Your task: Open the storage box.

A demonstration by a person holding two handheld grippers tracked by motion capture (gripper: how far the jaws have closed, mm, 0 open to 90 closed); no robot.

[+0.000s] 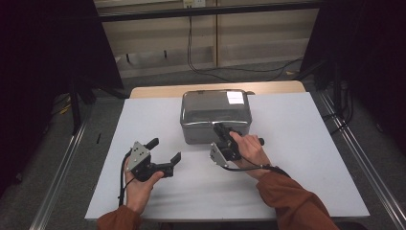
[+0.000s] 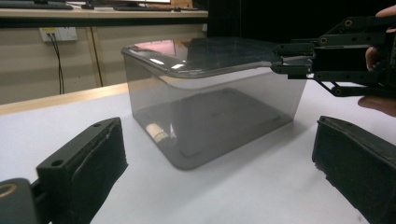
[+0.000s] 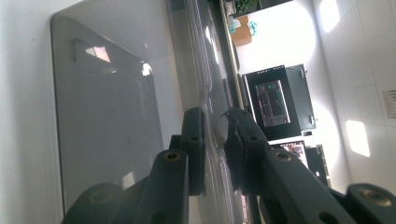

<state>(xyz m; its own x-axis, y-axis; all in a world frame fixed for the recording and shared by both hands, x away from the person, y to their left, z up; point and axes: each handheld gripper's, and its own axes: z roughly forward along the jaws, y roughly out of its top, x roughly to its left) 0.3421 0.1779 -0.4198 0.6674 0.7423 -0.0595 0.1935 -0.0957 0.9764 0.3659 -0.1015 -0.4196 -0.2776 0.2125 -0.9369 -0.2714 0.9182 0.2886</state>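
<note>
Now the right claw (image 1: 221,129) is clamped on the lid (image 1: 215,106) edge of the grey box (image 1: 191,134) at frame centre on the table (image 1: 297,143), while the left claw (image 1: 165,149) hangs wide open, lower left.

I seem to be working in a lab: a white-topped table (image 1: 306,158) flanked by floor rails (image 1: 62,167), black curtains (image 1: 43,52), trailing cables (image 1: 225,69), wall socket (image 2: 58,33), monitor (image 3: 273,98).

One lidded grey box (image 1: 215,115); two hand-held grippers: left (image 1: 167,154), right (image 1: 223,129); one table (image 1: 297,143).
</note>
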